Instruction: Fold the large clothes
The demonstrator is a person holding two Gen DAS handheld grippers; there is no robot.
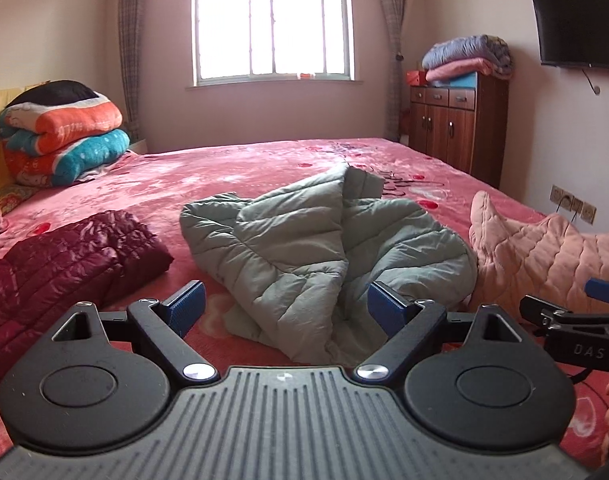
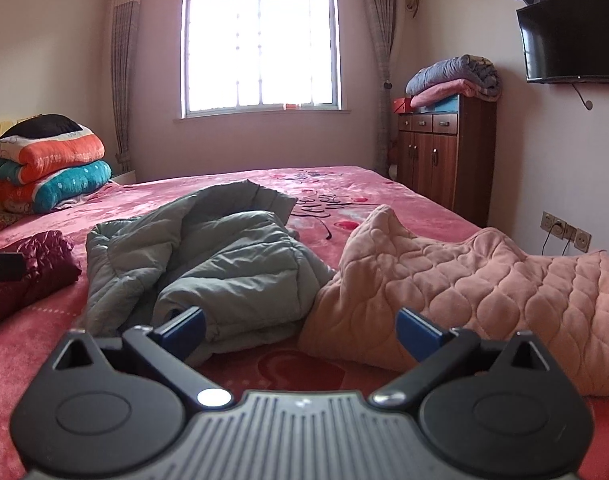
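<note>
A crumpled grey-green padded jacket (image 1: 304, 240) (image 2: 208, 256) lies in a heap in the middle of the bed. A dark red quilted jacket (image 1: 60, 272) (image 2: 32, 268) lies to its left and a pink quilted garment (image 1: 544, 260) (image 2: 484, 276) to its right, touching it. My left gripper (image 1: 286, 308) hovers open just short of the grey-green jacket's near edge, holding nothing. My right gripper (image 2: 300, 330) is open too, near where the grey-green and pink garments meet. The right gripper's tip (image 1: 572, 316) shows at the right edge of the left wrist view.
The bed carries a pink floral blanket (image 1: 240, 164) (image 2: 336, 196). Folded colourful quilts (image 1: 64, 136) (image 2: 52, 164) are stacked at its far left. A wooden cabinet (image 1: 456, 128) (image 2: 444, 156) with folded blankets stands at the right wall, under a wall TV (image 2: 572, 36).
</note>
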